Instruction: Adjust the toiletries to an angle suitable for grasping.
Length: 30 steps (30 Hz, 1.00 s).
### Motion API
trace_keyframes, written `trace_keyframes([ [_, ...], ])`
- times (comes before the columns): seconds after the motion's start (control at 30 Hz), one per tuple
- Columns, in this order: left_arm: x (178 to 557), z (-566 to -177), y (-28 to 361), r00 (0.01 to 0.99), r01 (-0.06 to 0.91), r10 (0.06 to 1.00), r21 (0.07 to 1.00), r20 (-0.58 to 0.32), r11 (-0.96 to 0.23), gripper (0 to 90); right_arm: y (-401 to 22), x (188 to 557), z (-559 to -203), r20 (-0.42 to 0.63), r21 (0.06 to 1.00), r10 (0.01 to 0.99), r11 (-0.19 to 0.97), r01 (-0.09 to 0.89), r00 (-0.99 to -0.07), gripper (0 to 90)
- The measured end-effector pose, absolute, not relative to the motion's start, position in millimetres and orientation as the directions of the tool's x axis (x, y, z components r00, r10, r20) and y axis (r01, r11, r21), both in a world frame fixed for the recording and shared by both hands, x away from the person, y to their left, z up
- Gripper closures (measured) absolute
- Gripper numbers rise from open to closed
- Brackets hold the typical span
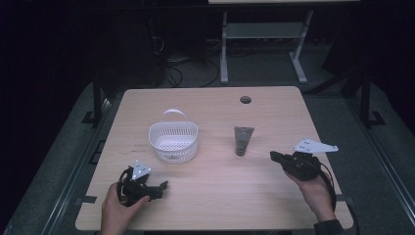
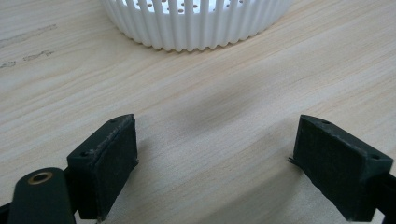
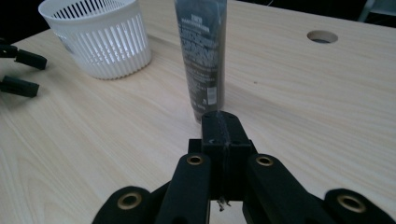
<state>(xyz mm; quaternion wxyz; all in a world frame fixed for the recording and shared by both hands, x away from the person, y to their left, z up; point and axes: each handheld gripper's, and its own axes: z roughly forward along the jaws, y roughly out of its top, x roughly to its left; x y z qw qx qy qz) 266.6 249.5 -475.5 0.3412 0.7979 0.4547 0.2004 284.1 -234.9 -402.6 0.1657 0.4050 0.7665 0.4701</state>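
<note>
Right gripper [image 3: 222, 126] closed, empty, tube [image 3: 201, 56] just beyond at 12 o'clock. Left gripper [image 2: 215, 158] open; basket [image 2: 196, 23] at 12.

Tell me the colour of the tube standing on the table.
Dark grey with small pale print; the tube shows best in the right gripper view.

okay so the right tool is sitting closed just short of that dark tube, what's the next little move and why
Probably open the right tool first. Its jaws are pressed together with nothing between them, and the dark tube stands upright just beyond their tips, untouched. Shut, it can only nudge the tube; opened, it could ease forward around it. The white basket waits to the left.
</note>
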Motion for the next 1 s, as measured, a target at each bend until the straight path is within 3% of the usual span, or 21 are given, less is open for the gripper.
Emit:
trace_keyframes([
  [1.0,267,-475,250,0.508,0.587,0.862,0.727,0.012,-0.356,12.6,-206,319,-382,0.115,0.873,0.751,0.236,0.427,-0.650,89.8],
])
